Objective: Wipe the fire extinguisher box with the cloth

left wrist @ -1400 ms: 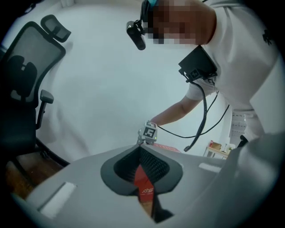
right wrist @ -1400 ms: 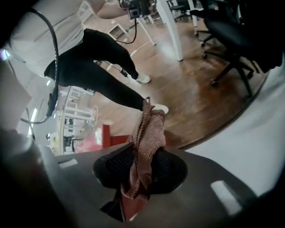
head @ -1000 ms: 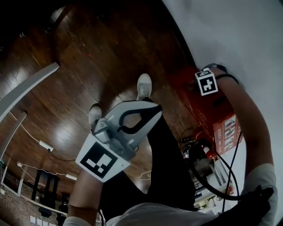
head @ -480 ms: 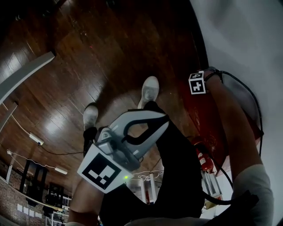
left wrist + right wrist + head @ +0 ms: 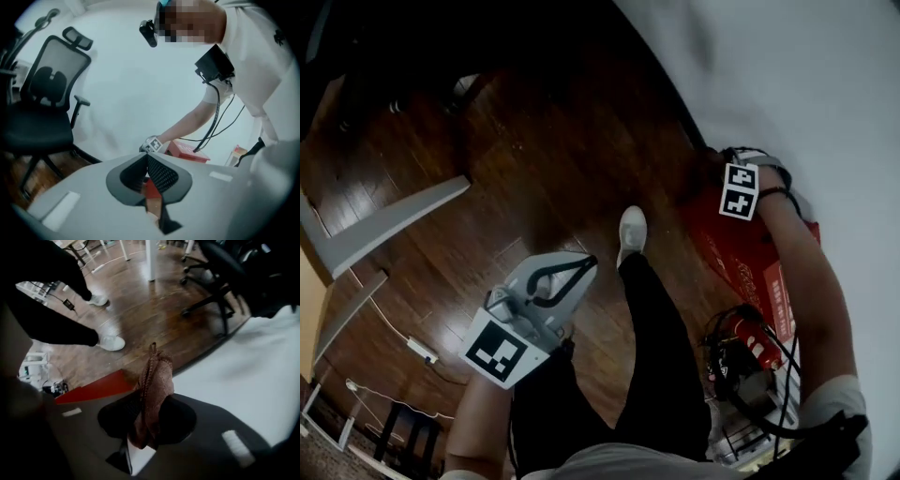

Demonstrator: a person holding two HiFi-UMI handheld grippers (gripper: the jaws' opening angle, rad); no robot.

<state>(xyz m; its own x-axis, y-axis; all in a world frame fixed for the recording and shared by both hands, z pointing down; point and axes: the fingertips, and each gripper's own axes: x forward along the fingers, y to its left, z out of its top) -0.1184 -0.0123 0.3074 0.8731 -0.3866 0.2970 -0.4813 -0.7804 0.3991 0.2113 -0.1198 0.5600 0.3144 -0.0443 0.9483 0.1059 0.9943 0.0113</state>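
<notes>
The red fire extinguisher box (image 5: pixel 733 246) stands on the wooden floor against the white wall. My right gripper (image 5: pixel 737 190) is at the box's far top end, shut on a brown cloth (image 5: pixel 157 376) that bunches up out of its jaws (image 5: pixel 146 399). The box's red top (image 5: pixel 93 389) shows just past that cloth. My left gripper (image 5: pixel 587 264) hangs over the floor beside the person's leg, away from the box, shut with nothing in it. In the left gripper view its tips (image 5: pixel 146 158) meet, and the box (image 5: pixel 187 151) lies beyond them.
A black office chair (image 5: pixel 42 103) stands by the wall to the left. Cables and a red extinguisher (image 5: pixel 750 339) lie at the box's near end. The person's white shoe (image 5: pixel 630 230) is on the floor near the box. A white table leg (image 5: pixel 389 225) crosses the floor at left.
The left gripper has dropped lower and to the left in the head view, still shut. The right gripper stays at the far top end of the red box by the wall.
</notes>
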